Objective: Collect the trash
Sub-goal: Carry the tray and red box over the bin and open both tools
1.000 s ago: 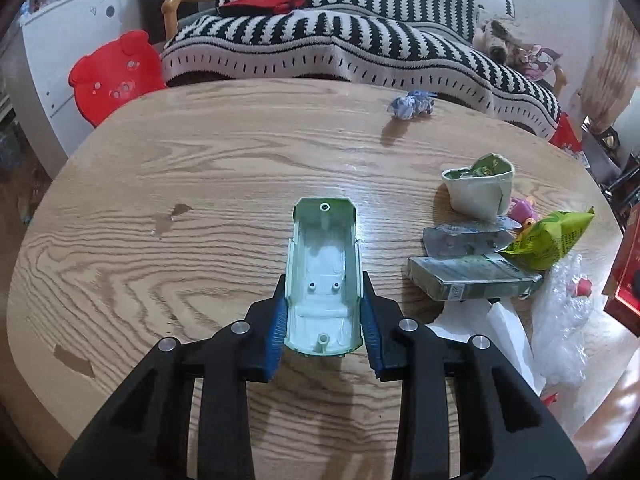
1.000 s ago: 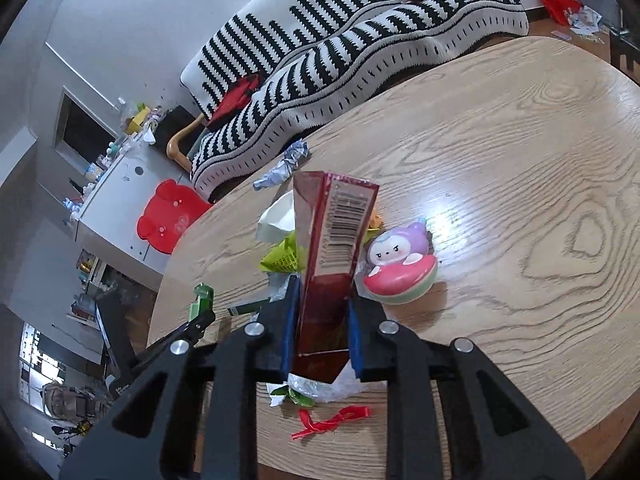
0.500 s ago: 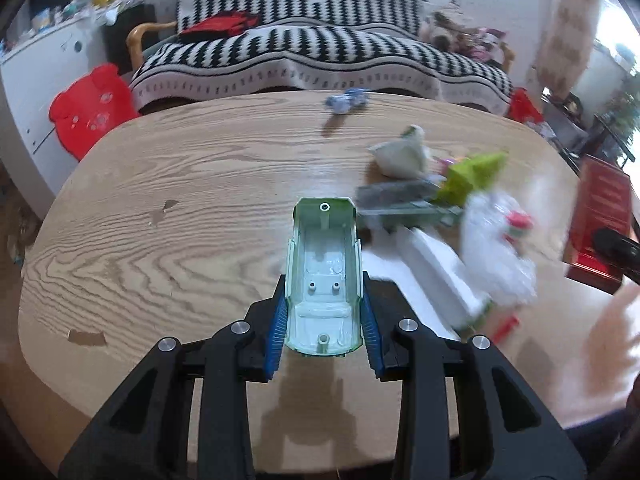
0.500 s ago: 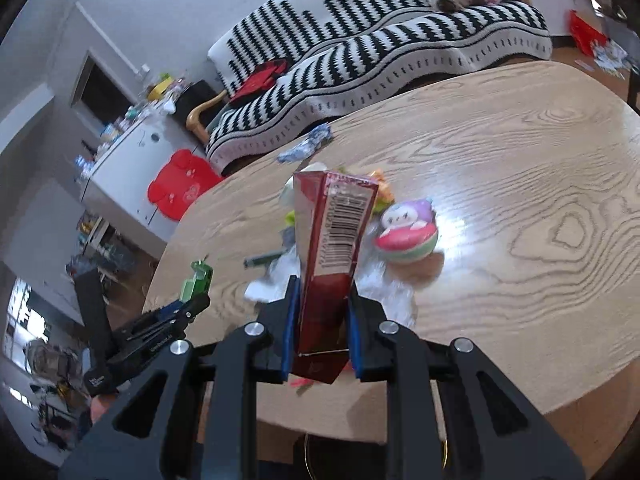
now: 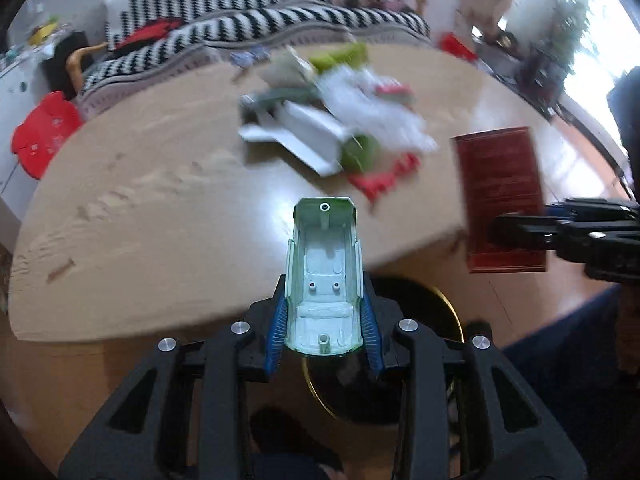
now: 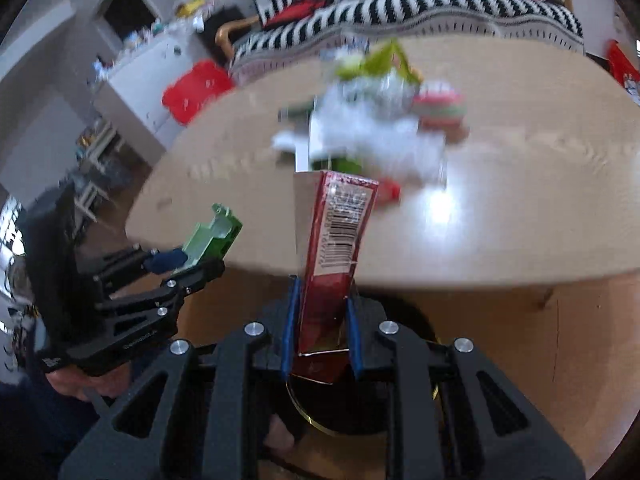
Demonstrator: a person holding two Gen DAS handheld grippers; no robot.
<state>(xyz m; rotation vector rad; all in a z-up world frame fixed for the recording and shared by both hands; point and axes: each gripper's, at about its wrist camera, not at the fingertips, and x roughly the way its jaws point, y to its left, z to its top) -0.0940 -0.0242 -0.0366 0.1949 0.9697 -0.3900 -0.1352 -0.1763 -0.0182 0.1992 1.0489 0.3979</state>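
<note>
Directly below both of your loads sits the dark gold-rimmed bin (image 5: pixel 384 360) off the table (image 5: pixel 160 220) edge: your left gripper (image 5: pixel 325 344) pinches the green plastic shell (image 5: pixel 324 276) lengthwise, your right gripper (image 6: pixel 320 340) clamps the upright red carton (image 6: pixel 332 256).

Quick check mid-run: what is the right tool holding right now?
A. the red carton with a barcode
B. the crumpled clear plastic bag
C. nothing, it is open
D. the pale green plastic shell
A: in the right wrist view the right tool is shut on the red carton, barcode side facing the camera, while the pale green plastic shell sits in the left tool.
</note>
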